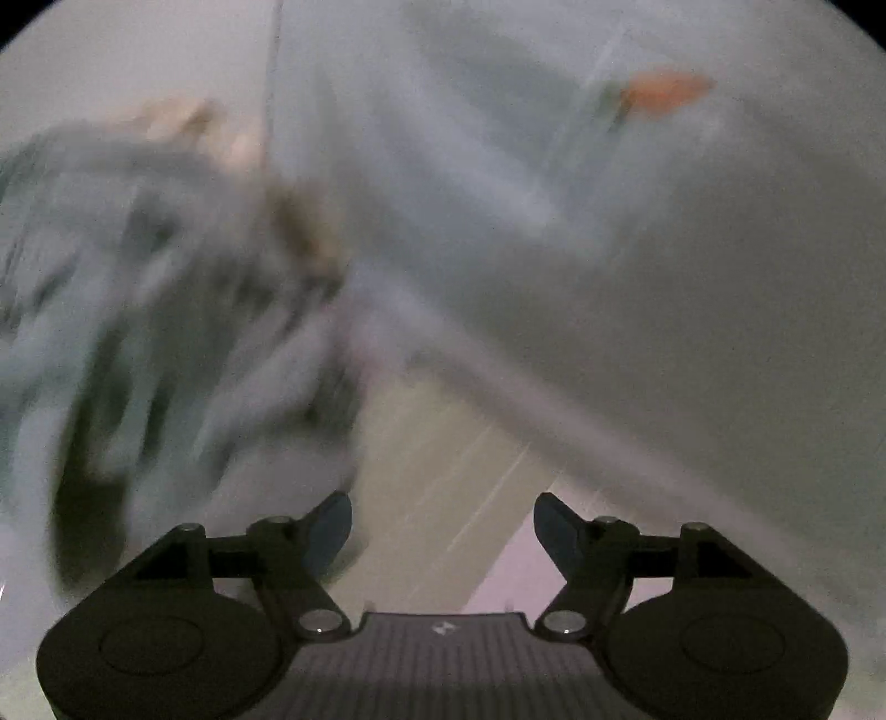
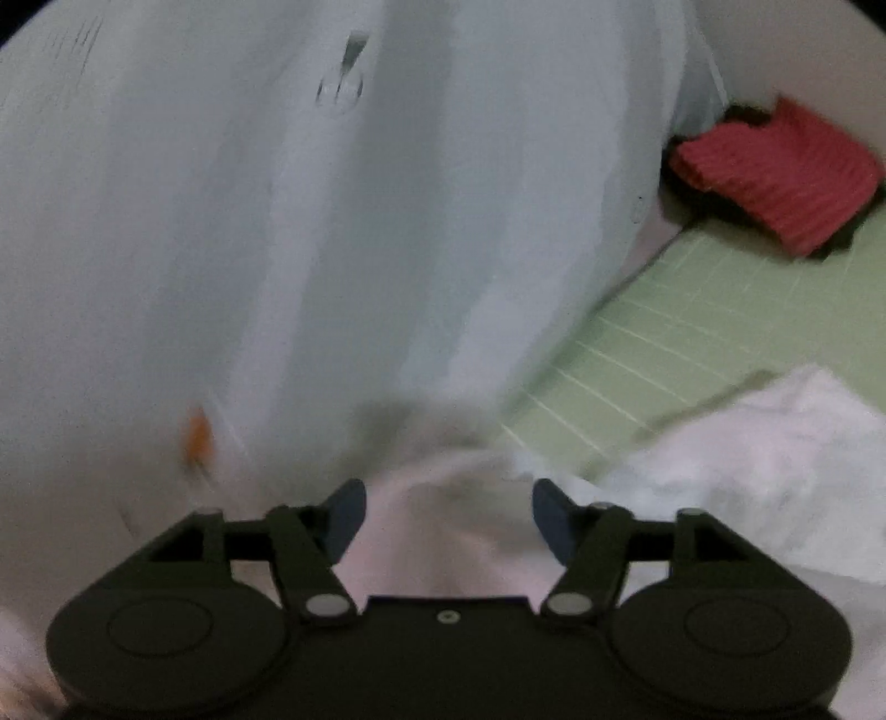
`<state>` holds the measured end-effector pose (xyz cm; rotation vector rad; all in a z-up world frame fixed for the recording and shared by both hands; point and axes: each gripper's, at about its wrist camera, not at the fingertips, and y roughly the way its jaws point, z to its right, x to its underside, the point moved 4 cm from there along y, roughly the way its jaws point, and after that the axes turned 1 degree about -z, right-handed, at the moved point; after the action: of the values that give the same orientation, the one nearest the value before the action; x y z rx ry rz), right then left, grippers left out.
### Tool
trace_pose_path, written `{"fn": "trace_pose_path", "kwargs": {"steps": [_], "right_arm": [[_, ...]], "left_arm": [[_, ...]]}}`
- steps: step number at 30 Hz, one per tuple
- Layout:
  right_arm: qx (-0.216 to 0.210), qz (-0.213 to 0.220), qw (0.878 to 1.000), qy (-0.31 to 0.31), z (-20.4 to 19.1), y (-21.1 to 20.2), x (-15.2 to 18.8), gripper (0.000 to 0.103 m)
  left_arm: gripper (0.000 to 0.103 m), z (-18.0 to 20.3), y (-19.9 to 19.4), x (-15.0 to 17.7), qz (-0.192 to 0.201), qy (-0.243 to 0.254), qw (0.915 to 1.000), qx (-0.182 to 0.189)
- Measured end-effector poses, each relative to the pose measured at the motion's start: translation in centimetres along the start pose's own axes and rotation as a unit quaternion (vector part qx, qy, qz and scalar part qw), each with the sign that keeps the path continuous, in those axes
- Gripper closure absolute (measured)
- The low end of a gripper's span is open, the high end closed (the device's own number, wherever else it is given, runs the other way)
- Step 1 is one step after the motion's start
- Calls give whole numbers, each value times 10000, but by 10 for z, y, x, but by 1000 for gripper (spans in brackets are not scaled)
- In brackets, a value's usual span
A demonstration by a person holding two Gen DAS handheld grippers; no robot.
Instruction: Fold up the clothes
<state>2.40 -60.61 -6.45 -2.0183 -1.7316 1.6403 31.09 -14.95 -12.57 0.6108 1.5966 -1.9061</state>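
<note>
A large pale white garment (image 2: 332,249) with a small orange mark (image 2: 198,435) fills most of the right wrist view. It lies spread in front of my right gripper (image 2: 448,512), which is open with cloth beneath its fingers and nothing pinched. In the left wrist view the same pale garment (image 1: 692,277) and its orange mark (image 1: 664,91) appear heavily blurred. My left gripper (image 1: 443,526) is open above the green mat (image 1: 443,498), nothing between its fingers. A blurred grey-blue heap of cloth (image 1: 138,332) lies to its left.
A green gridded cutting mat (image 2: 720,310) covers the table at the right. A folded red knitted garment (image 2: 775,177) lies on a dark item at the far right. A crumpled white cloth (image 2: 747,465) sits near the right gripper. A pale wall (image 2: 803,50) stands behind.
</note>
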Motion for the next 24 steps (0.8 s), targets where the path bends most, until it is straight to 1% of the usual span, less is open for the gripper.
{"fn": "trace_pose_path", "kwargs": {"steps": [2, 3, 5, 7, 9, 10, 11, 12, 13, 14, 15, 16, 18, 19, 22, 24], "right_arm": [[222, -279, 9994, -4, 11, 1, 22, 36], [252, -391, 9989, 108, 19, -1, 31, 36], [362, -533, 9977, 203, 29, -2, 45, 36], [487, -606, 9969, 113, 32, -2, 53, 36], [578, -628, 9963, -51, 30, -2, 54, 35], [592, -620, 9963, -96, 29, -2, 53, 33], [590, -605, 9964, -98, 30, -3, 51, 32], [589, -596, 9965, -61, 31, -3, 50, 31], [588, -588, 9965, -25, 31, -3, 50, 31], [581, -584, 9966, 2, 32, -4, 49, 31], [575, -579, 9967, 27, 34, -4, 49, 31], [569, -562, 9968, 35, 35, -6, 48, 31], [559, -522, 9971, 47, 38, -10, 47, 31], [555, -501, 9972, 51, 39, -13, 47, 31], [544, -417, 9976, 79, 45, -26, 46, 31], [571, -362, 9976, 123, 52, -36, 46, 31]], "left_arm": [[29, -17, 9, 23, -391, -219, 9990, 42], [29, -21, 13, 33, -562, -315, 9979, 119], [29, -21, 18, 42, -689, -384, 9965, 288], [29, -17, 22, 47, -764, -413, 9952, 455], [29, -8, 28, 46, -793, -399, 9941, 618], [32, -4, 31, 45, -808, -392, 9935, 699], [34, -1, 31, 45, -819, -329, 9938, 679], [50, 2, 31, 46, -830, -255, 9942, 639], [74, 5, 32, 46, -841, -182, 9945, 598], [81, 8, 32, 47, -851, -108, 9947, 558], [85, 11, 32, 47, -862, -34, 9949, 518], [89, 7, 30, 47, -843, -178, 9946, 584], [92, -4, 24, 45, -847, -346, 9937, 650], [93, -9, 17, 43, -783, -338, 9946, 585], [94, -32, -12, 32, -408, -151, 9988, 229], [94, -51, -21, 33, -398, -253, 9989, 14]]}}
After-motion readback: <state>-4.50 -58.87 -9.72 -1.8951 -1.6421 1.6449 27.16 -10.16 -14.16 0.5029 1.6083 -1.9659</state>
